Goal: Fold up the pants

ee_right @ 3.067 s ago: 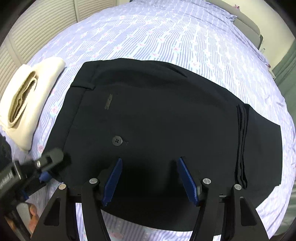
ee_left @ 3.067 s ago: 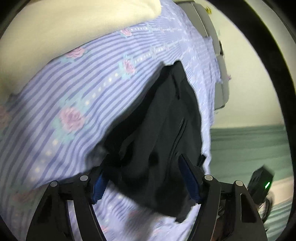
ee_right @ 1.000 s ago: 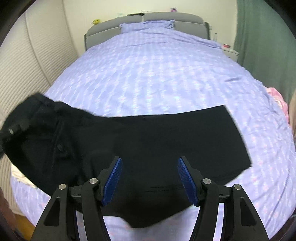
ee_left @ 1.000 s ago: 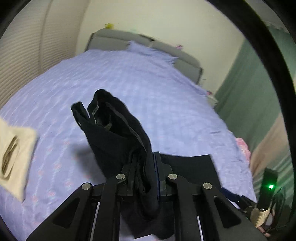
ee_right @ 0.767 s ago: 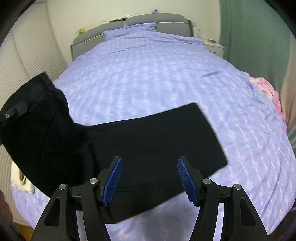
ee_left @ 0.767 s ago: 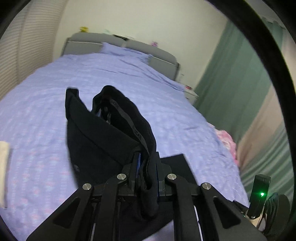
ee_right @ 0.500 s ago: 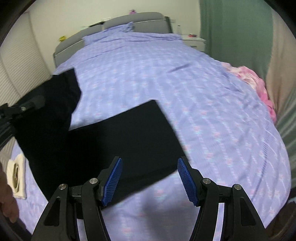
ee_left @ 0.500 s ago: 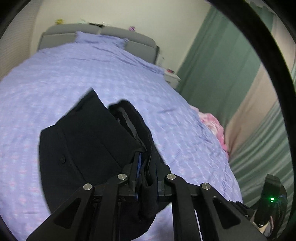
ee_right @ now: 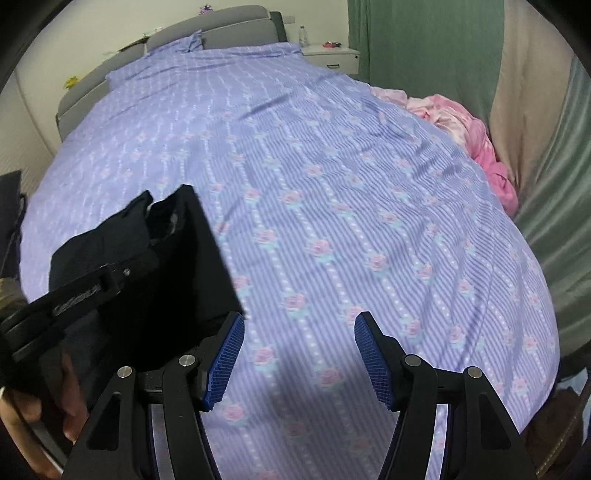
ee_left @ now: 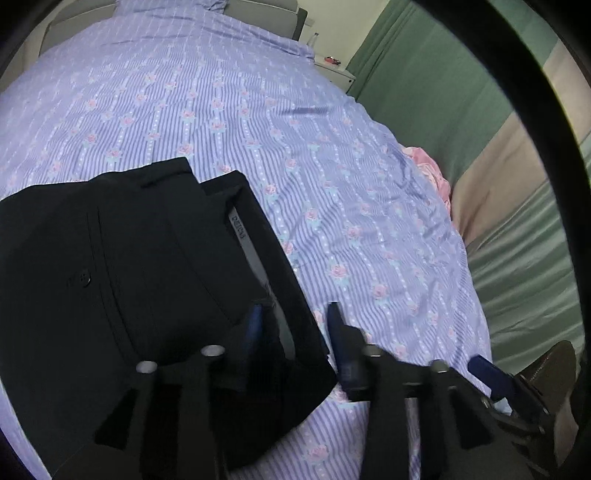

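Observation:
The black pants (ee_left: 140,280) lie folded on the striped purple bedspread (ee_left: 258,129), waistband side up, a button and a grey inner label showing. My left gripper (ee_left: 293,325) is open, its fingers straddling the right edge of the folded pants. In the right wrist view the pants (ee_right: 184,258) lie at the left, with the left gripper's black body over them. My right gripper (ee_right: 299,343) is open and empty above the bare bedspread (ee_right: 332,184), just right of the pants.
A pink bundle of cloth (ee_right: 476,136) lies at the bed's right edge by green and beige curtains (ee_right: 424,48). A grey headboard (ee_right: 221,26) and a white nightstand (ee_right: 332,55) stand at the far end. The bed's right edge drops off near the curtains.
The left gripper carried the waist end over onto the legs, lowered it to the bed and opened, letting the pants go. The right gripper stayed open and swung right, off the pants.

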Motion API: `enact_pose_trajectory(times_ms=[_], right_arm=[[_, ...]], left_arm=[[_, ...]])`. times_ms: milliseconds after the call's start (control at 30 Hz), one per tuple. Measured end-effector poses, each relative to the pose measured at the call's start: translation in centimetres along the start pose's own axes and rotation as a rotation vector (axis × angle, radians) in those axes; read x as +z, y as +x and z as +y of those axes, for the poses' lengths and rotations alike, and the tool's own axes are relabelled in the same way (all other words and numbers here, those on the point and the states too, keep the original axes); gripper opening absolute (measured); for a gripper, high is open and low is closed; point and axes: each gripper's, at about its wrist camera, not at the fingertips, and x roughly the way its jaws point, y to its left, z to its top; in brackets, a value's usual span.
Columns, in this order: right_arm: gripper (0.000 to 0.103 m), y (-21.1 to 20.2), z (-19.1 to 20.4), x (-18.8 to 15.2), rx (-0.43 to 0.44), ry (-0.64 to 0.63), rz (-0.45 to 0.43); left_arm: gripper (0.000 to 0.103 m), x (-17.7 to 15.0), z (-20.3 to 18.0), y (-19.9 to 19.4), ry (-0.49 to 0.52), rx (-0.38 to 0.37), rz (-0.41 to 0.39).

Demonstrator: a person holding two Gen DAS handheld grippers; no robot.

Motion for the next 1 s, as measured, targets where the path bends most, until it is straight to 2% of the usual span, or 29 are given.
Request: enact_pose_trajectory(times_ms=[33, 100, 167, 300, 500, 633, 733, 833, 1000], right_arm=[[0.064, 0.0, -0.2, 0.2, 0.002, 0.0, -0.002], [0.064, -0.1, -0.3, 0.9, 0.021, -0.007, -0.014], [0.064, -0.3, 0.3, 1.6, 0.054, -0.029, -0.03], [0.064, -0.1, 2.8, 3.2, 0.158, -0.121, -0.06], [0.063, 2.3, 9.0, 5.7, 0.338, -0.295, -0.062], [0.062, 4.7, 12.9, 8.0, 0.4, -0.411, -0.059], [0.057, 7.2, 14.9, 9.8, 0.452, -0.446, -0.017], [0.053, 10.2, 16.5, 11.1, 0.461, -0.443, 0.055], [0.053, 13.6, 18.4, 10.6, 0.431, -0.475, 0.13]], left_arm=[[0.052, -0.4, 0.2, -1.0, 0.005, 0.004, -0.013], [0.066, -1.7, 0.7, -3.1, 0.034, 0.06, -0.061], [0.066, -2.4, 1.5, -5.0, 0.066, 0.123, -0.106], [0.066, -4.5, 3.9, -8.0, 0.089, 0.261, -0.121], [0.066, -8.1, 8.1, -9.6, 0.062, 0.391, -0.057], [0.067, -9.7, 10.2, -9.1, 0.002, 0.417, -0.019], [0.067, -11.1, 11.3, -8.6, -0.039, 0.417, 0.012], [0.067, -12.3, 12.2, -8.2, -0.074, 0.423, 0.035], [0.067, -12.6, 13.2, -7.5, -0.122, 0.419, 0.074]])
